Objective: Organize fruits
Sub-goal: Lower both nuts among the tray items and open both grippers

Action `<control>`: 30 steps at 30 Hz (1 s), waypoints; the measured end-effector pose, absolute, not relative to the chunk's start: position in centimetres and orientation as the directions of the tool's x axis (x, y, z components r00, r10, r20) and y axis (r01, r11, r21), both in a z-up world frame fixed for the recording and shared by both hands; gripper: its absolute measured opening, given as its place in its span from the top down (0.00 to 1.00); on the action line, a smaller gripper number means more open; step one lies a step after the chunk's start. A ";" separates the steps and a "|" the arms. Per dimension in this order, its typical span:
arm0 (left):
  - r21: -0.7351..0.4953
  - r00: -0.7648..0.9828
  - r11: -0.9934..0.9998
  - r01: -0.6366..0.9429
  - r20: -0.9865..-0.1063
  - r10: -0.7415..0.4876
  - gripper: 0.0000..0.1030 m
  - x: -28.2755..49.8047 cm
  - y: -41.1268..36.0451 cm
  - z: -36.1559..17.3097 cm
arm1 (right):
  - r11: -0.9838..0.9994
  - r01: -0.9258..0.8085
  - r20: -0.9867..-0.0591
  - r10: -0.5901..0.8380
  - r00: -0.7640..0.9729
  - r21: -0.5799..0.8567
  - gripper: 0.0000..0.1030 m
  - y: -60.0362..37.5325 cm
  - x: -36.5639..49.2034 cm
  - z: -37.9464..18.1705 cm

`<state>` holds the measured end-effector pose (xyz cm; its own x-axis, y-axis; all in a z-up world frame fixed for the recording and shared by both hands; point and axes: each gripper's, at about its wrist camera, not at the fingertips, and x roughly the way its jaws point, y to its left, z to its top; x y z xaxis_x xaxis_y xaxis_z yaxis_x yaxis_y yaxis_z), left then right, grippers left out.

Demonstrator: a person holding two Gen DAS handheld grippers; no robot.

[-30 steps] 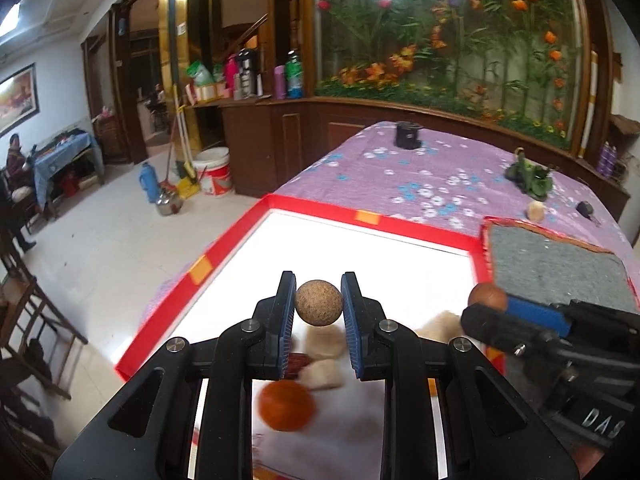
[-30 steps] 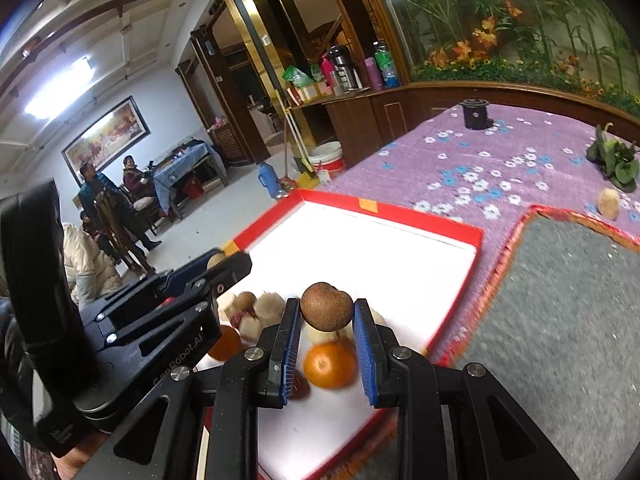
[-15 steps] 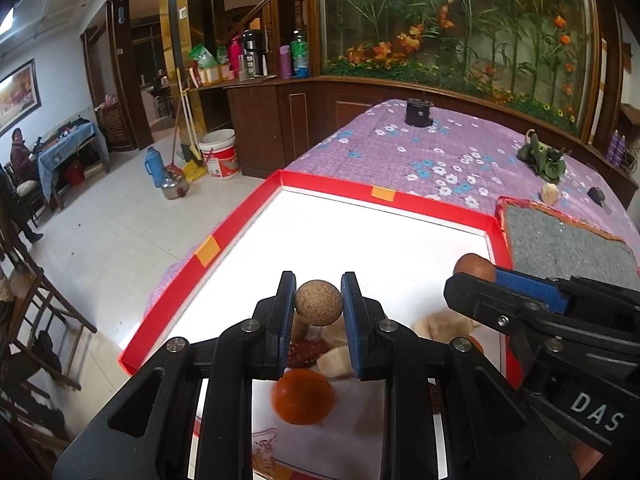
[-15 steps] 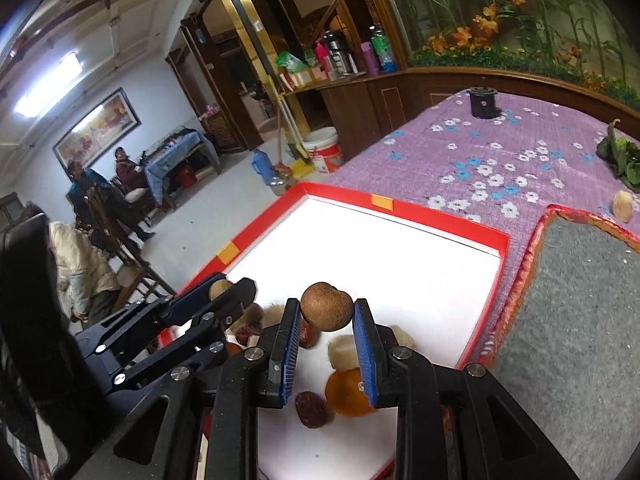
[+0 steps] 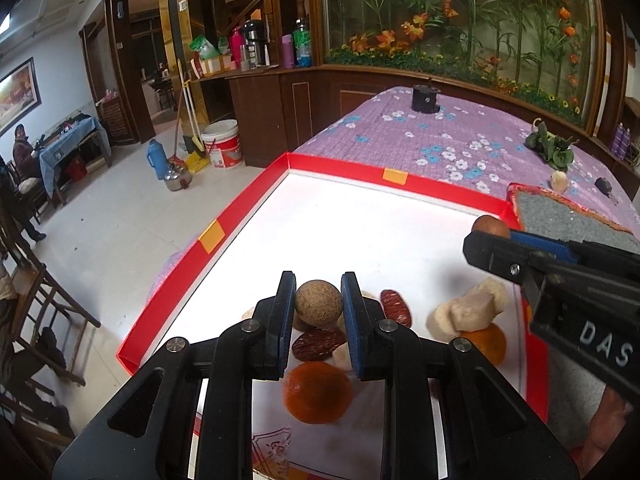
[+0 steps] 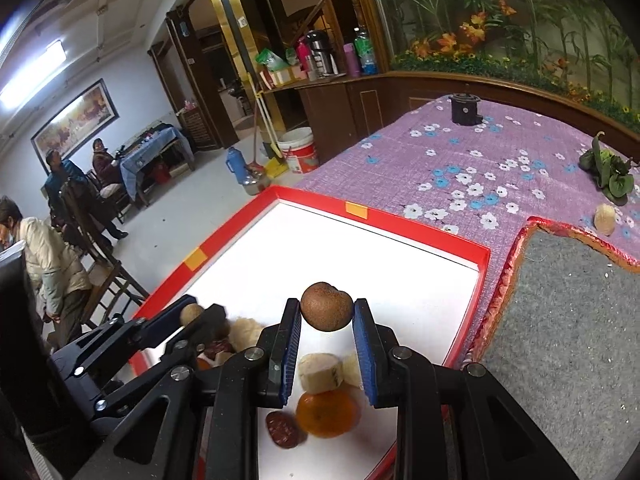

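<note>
My left gripper [image 5: 319,309] is shut on a round tan longan [image 5: 319,303], held above the white tray with a red rim [image 5: 240,216]. My right gripper [image 6: 327,318] is shut on a darker brown longan [image 6: 326,312] over the same tray [image 6: 404,230]. Below lie oranges [image 5: 317,392] [image 6: 327,414], red dates [image 5: 395,307] [image 6: 283,429] and pale banana pieces [image 5: 466,312] [image 6: 321,373]. The right gripper also shows at the right of the left wrist view [image 5: 486,236], and the left gripper at the left of the right wrist view [image 6: 196,314].
The tray sits on a purple flowered tablecloth [image 5: 420,136]. A grey mat with an orange border [image 6: 560,320] lies right of the tray. A black cup [image 5: 426,98], green leaves [image 6: 608,172] and a small pale fruit piece [image 6: 604,219] stand further back. The table's left edge drops to the floor.
Both grippers, each still holding its longan, have drawn back toward the near end of the tray, so more of the fruit pile shows below them.
</note>
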<state>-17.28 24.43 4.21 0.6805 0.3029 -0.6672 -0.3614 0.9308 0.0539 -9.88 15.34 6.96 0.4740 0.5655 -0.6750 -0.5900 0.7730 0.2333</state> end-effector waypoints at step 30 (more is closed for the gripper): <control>0.186 0.739 0.928 -0.322 -0.563 0.369 0.34 -20.4 20.1 8.5 | 0.820 -0.511 -0.717 0.516 0.469 0.257 0.61 13.3 -8.6 7.8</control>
